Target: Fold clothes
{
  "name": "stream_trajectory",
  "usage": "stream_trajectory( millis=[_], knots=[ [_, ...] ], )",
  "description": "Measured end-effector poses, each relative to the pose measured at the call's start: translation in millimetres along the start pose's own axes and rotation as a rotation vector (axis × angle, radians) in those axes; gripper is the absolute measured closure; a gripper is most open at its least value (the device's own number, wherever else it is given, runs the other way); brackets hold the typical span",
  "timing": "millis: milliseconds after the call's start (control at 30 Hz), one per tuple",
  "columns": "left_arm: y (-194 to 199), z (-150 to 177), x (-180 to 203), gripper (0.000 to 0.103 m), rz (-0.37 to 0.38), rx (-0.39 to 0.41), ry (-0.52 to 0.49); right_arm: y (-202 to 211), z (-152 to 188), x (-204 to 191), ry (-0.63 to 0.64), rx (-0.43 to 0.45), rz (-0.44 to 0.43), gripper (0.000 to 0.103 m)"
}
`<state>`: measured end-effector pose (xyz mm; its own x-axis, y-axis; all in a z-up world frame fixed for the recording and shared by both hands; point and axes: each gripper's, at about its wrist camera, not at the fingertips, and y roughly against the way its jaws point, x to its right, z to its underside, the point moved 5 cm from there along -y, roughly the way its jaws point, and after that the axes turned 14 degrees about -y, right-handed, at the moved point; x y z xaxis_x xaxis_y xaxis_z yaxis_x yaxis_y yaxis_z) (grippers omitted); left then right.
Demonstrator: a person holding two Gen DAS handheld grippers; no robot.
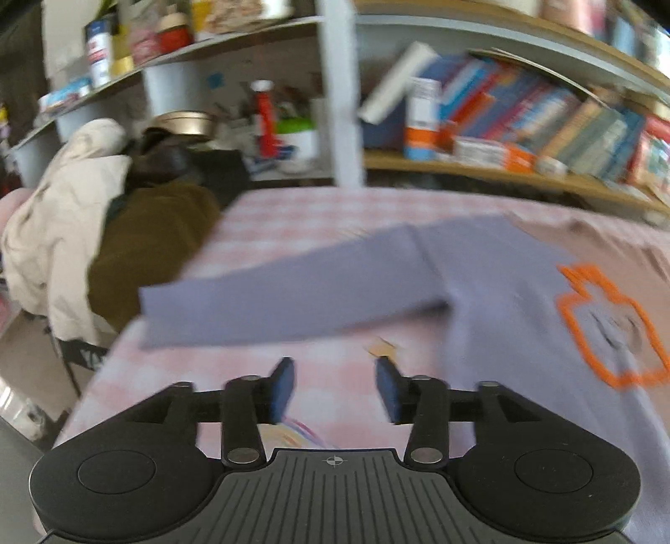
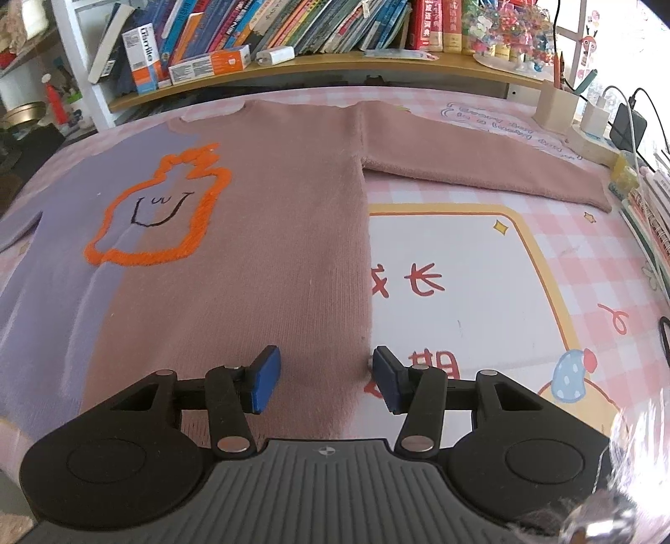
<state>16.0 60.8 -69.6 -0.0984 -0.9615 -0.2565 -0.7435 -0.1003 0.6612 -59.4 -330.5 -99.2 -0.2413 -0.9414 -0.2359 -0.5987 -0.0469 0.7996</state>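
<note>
A two-tone sweater (image 2: 259,234), lilac on one half and dusty pink on the other, lies flat on the table with an orange outlined figure (image 2: 159,213) on its chest. Its pink sleeve (image 2: 481,155) stretches out to the right; its lilac sleeve (image 1: 272,293) stretches left in the blurred left wrist view. My right gripper (image 2: 322,376) is open just above the sweater's lower right hem corner, blue pads either side of the side edge. My left gripper (image 1: 335,387) is open over bare tablecloth, below the lilac sleeve and left of the lilac body (image 1: 523,334).
A pink checked tablecloth (image 2: 586,259) with a white cartoon panel (image 2: 452,284) covers the table. Bookshelves (image 2: 293,37) run along the far edge. A wooden pen holder (image 2: 555,100), chargers and notebooks crowd the right edge. A pile of beige and brown clothes (image 1: 104,234) sits off the left end.
</note>
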Motion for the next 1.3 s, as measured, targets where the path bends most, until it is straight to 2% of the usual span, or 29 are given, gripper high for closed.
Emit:
stream_trajectory(
  millis=[167,300,367,467,567,700,800,867,900,1000,1100,1133,1300],
  knots=[
    [14,15,39,0.051,0.100,-0.017,-0.005,11,5,10,-0.028,-0.005,-0.040,0.057],
    [18,23,54,0.051,0.149,-0.049,0.014,15,10,12,-0.049,-0.016,-0.078,0.061],
    [19,26,59,0.051,0.155,-0.063,0.016,15,12,12,-0.051,-0.020,-0.090,0.063],
    [14,32,59,0.052,0.111,-0.111,0.003,15,14,11,-0.033,-0.016,-0.092,0.065],
    [10,39,56,0.053,0.116,-0.148,0.032,15,15,10,-0.010,-0.017,-0.091,0.075],
    [8,41,57,0.065,0.155,-0.154,0.071,14,14,11,0.006,-0.033,-0.111,0.089],
    [6,38,58,0.077,0.169,-0.158,0.100,23,9,9,0.003,-0.006,-0.126,0.091],
    [3,35,58,0.095,0.202,-0.169,0.135,30,6,7,0.000,0.015,-0.136,0.092],
    [4,33,58,0.098,0.216,-0.171,0.152,34,5,6,-0.001,0.025,-0.140,0.092],
    [18,22,55,0.099,0.224,-0.122,0.190,44,1,3,-0.004,0.056,-0.155,0.092],
    [31,10,53,0.099,0.187,-0.064,0.166,52,-1,-1,0.019,0.081,-0.157,0.092],
    [28,12,54,0.099,0.178,-0.077,0.153,54,0,-3,0.034,0.089,-0.155,0.092],
    [11,32,62,0.098,0.149,-0.163,0.079,27,10,4,0.023,-0.020,-0.116,0.092]
  ],
)
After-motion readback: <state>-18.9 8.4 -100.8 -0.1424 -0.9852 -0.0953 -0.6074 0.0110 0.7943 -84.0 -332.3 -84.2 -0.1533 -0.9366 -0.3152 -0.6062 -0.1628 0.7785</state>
